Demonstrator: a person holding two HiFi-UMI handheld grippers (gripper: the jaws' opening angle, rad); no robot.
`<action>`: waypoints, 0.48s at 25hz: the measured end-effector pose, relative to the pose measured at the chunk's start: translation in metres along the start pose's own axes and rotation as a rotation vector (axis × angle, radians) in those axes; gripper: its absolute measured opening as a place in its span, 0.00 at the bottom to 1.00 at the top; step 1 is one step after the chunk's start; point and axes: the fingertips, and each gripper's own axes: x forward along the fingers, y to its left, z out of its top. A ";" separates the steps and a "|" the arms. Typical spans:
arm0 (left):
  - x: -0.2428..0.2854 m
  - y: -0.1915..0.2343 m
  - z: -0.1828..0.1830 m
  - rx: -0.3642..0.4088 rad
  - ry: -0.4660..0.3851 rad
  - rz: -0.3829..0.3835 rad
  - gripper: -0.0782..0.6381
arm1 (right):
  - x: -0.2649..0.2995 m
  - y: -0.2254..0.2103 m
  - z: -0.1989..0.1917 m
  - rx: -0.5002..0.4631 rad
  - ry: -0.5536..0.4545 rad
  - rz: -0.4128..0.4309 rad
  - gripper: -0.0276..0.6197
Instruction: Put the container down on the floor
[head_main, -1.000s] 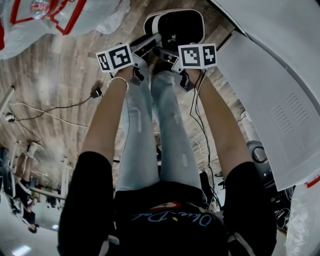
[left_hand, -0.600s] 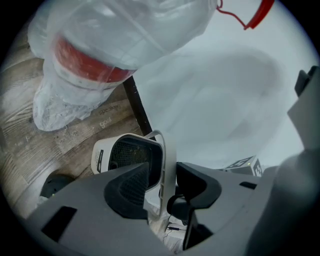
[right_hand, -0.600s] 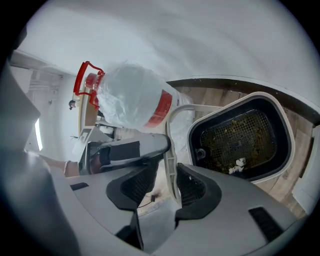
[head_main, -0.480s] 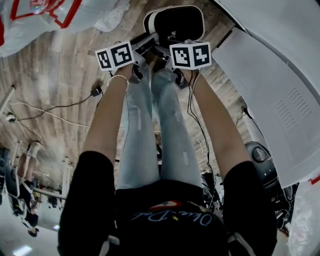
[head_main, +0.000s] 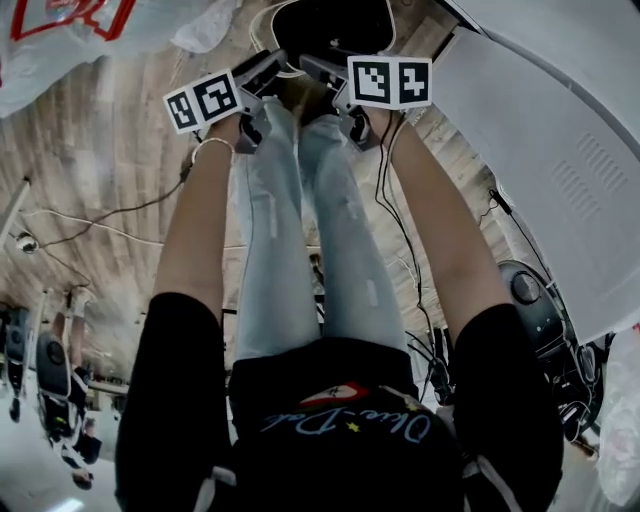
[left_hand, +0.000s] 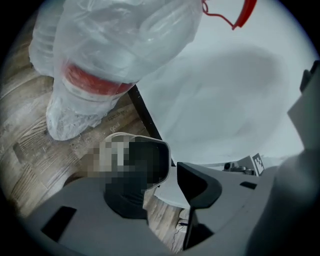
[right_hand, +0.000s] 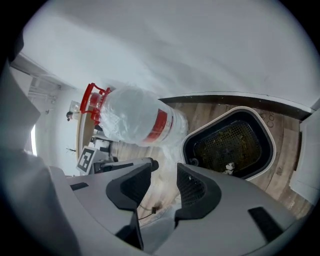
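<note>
Right gripper view | right gripper (right_hand: 163, 175): fingers just opened, empty | left gripper (left_hand: 160, 185): fingers spread, empty | container (right_hand: 225, 140) on floor (right_hand: 210, 110)

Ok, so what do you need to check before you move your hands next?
1. Container standing upright on the floor: ok.
2. Right gripper empty: ok. Its fingers have just been opening and nothing is between them.
3. Left gripper empty: ok. Its fingers are apart, with only floor showing in the gap.
4. Container not touching the plastic bag: cannot tell, they look very close.
5. Both grippers off the container: ok.
</note>
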 end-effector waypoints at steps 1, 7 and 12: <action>-0.002 -0.003 -0.001 -0.003 -0.001 -0.006 0.35 | -0.004 0.002 0.000 0.008 -0.011 0.005 0.28; -0.009 -0.039 -0.001 0.050 -0.021 -0.046 0.32 | -0.030 0.018 0.002 -0.034 -0.050 0.023 0.09; -0.017 -0.078 0.020 0.207 -0.053 -0.145 0.16 | -0.037 0.033 0.022 -0.039 -0.098 0.037 0.04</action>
